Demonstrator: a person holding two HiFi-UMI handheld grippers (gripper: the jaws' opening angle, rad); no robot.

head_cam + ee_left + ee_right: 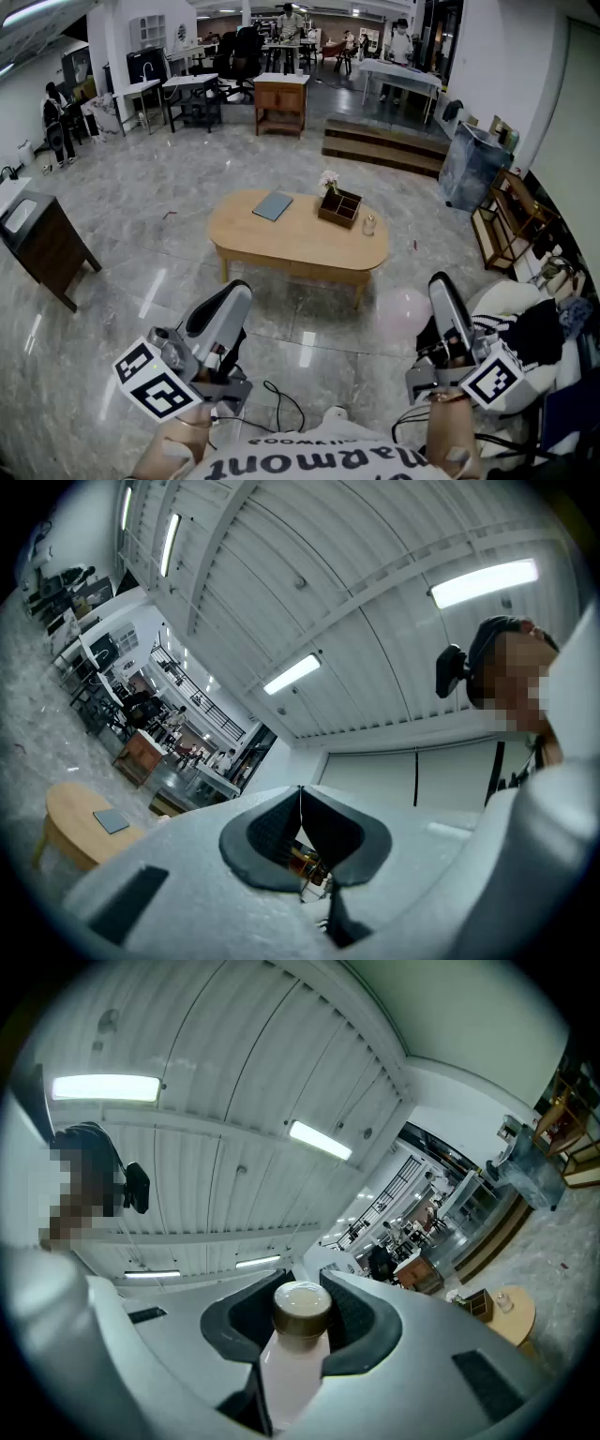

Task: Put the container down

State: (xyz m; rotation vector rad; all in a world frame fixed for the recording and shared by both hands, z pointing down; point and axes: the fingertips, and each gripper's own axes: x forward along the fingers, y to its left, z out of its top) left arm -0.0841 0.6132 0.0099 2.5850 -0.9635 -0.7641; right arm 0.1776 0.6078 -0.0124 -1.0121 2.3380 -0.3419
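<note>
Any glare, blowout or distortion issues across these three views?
Head view: strong fisheye bend, and lamp streaks glare off the glossy floor. Left gripper view: black vignette at the corners, ceiling light blown out. Right gripper view: same vignette, light strip clipped to white, while the container between the jaws stays sharp and evenly lit.

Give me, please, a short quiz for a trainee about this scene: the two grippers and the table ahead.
1. True or false: the left gripper holds something.
2. What is between the jaws of the right gripper? A) a bottle with a brown cap B) a spoon C) a cup
3. In the head view, which flat thing lies on the left part of the wooden coffee table?
Key: 1 false, its jaws are together and empty; 2 A; 3 the grey book.
</note>
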